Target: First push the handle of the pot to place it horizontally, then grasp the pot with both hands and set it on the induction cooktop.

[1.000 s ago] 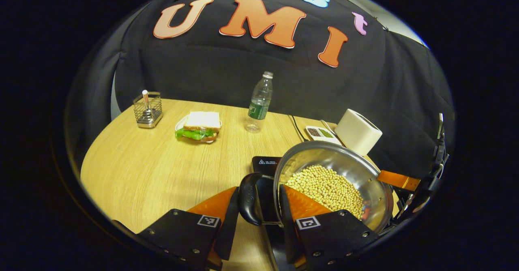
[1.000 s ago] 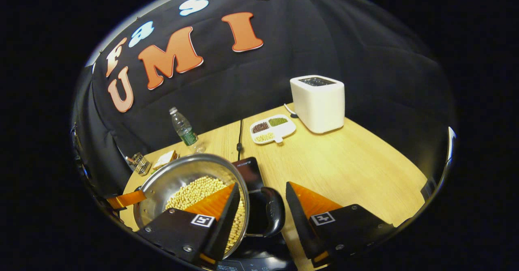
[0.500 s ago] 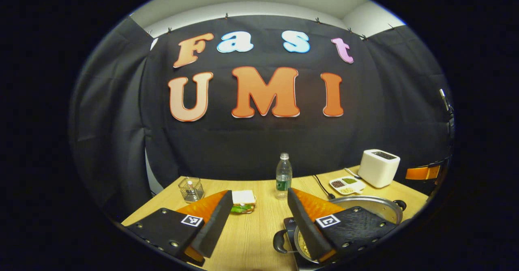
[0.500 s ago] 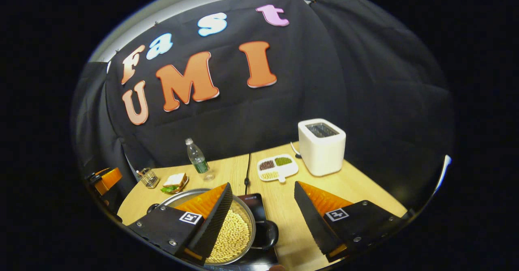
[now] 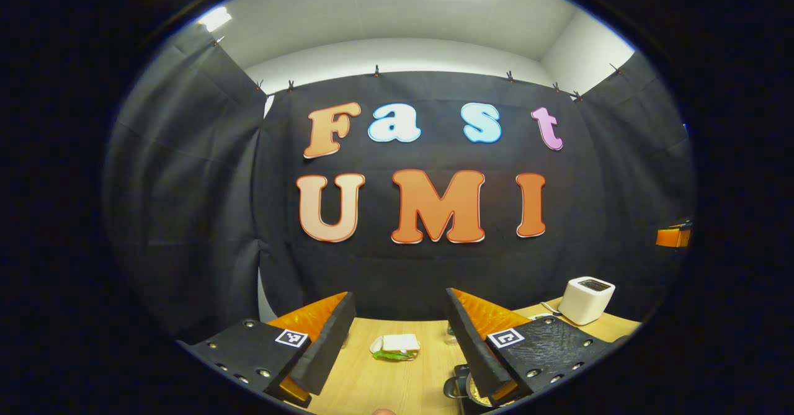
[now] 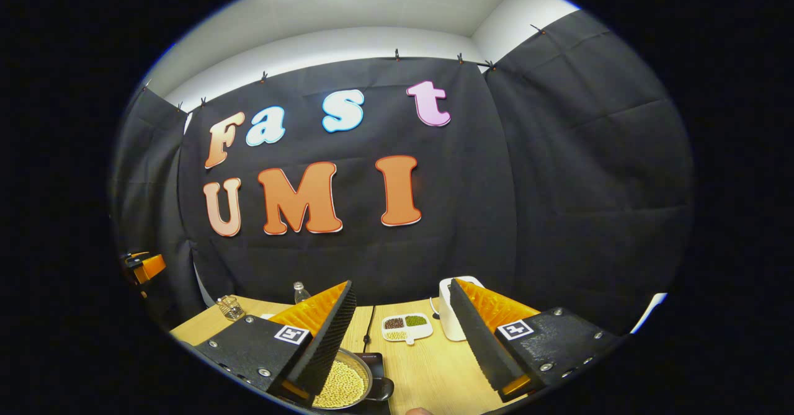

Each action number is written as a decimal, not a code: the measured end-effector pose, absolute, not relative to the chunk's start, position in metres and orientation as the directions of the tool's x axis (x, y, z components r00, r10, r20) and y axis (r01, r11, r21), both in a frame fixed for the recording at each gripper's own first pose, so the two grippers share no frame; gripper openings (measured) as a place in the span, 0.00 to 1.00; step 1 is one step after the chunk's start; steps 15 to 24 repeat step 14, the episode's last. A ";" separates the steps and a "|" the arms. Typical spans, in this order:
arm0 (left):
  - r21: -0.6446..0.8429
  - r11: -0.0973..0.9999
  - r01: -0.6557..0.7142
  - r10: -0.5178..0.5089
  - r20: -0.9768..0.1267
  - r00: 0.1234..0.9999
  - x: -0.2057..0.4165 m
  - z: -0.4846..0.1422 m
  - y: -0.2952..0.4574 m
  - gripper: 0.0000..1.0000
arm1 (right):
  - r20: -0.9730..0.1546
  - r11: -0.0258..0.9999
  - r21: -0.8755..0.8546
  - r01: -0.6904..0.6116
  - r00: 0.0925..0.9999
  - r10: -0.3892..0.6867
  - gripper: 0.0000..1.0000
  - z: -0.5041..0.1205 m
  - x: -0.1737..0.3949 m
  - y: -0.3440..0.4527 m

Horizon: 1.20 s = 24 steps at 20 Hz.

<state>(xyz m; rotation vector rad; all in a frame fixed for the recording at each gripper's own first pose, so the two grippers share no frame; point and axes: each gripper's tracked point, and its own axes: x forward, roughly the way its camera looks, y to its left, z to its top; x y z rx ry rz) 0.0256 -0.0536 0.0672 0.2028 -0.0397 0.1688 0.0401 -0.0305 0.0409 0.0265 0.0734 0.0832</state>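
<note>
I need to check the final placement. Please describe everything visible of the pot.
The pot looks like shiny metal, round and open, without lid, filled with pale yellow beans. A dark handle sticks out sideways at its right. It sits upright on the black induction cooktop. The right gripper's finger partly covers its left rim; whether it touches is unclear.

White toaster (image 6: pixel 449 311) at table (image 6: pixel 428 371) rear, divided dish (image 6: pixel 406 327) left of toaster, bottle (image 6: pixel 301 292) farther left, wire basket (image 6: pixel 230 307) beyond, sandwich (image 5: pixel 395 346) on plate.
</note>
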 end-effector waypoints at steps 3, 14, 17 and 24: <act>0.122 0.979 -0.161 0.153 0.070 0.986 0.013 0.100 -0.045 0.91 | -0.043 0.997 0.004 -0.078 0.996 0.078 0.95 0.059 0.034 -0.037; 0.145 0.978 -0.148 0.141 0.060 0.988 0.000 0.101 -0.042 0.88 | -0.024 0.993 -0.013 -0.119 0.993 0.119 0.95 0.074 0.025 -0.020; 0.145 0.978 -0.148 0.141 0.060 0.988 0.000 0.101 -0.042 0.88 | -0.024 0.993 -0.013 -0.119 0.993 0.119 0.95 0.074 0.025 -0.020; 0.145 0.978 -0.148 0.141 0.060 0.988 0.000 0.101 -0.042 0.88 | -0.024 0.993 -0.013 -0.119 0.993 0.119 0.95 0.074 0.025 -0.020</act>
